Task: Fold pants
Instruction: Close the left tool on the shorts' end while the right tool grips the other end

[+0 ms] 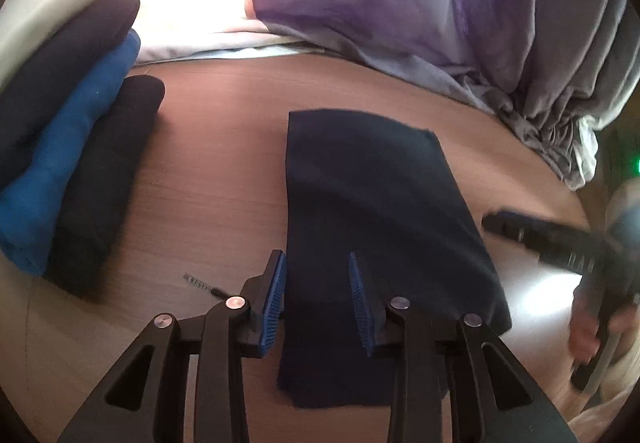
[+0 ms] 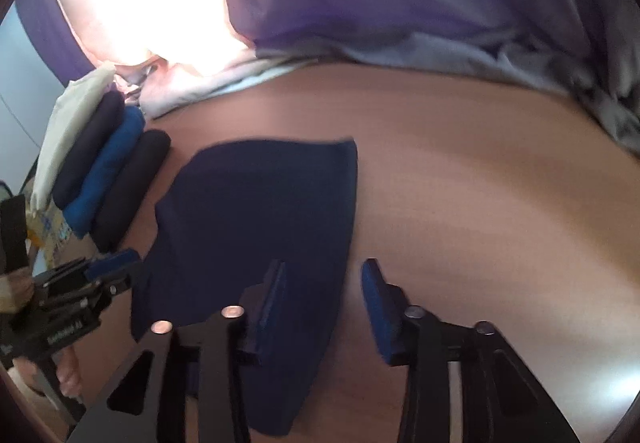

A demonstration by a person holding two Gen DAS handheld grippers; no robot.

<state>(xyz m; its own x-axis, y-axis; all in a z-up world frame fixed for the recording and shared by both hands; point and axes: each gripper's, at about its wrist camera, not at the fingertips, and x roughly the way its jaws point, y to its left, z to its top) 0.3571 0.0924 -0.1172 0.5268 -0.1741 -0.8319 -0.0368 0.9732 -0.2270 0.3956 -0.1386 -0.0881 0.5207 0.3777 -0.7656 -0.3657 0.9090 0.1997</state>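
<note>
The left gripper [image 1: 318, 297] has its two blue-padded fingers [image 1: 275, 303] standing apart with nothing pinched between them; the near end of the folded pants [image 1: 372, 211] lies flat beneath the gap, one pad over its left edge and the other over the cloth itself. The right gripper [image 2: 324, 307] likewise holds its fingers [image 2: 376, 307] apart and empty — its left pad hangs over the right-hand part of the pants [image 2: 256, 219], its right pad over bare wood just beside the cloth's edge. The pants are dark navy, folded into a long flat panel that lies on the brown wooden table [image 1: 216, 171], running away from both cameras. In the left wrist view the right gripper [image 1: 492, 223] shows blurred at the right edge, beside the pants and held by a hand [image 1: 588, 327]; in the right wrist view the left gripper [image 2: 114, 261] shows at the left edge by the cloth's near corner. To the left of the pants, apart from them, stands a row of folded garments [image 1: 72, 163] — black, blue, dark and pale ones leaning against each other. A small dark screw-like bit [image 1: 200, 283] lies on the wood near the left finger. Along the table's far side lies purple and grey bedding [image 1: 420, 3].
</note>
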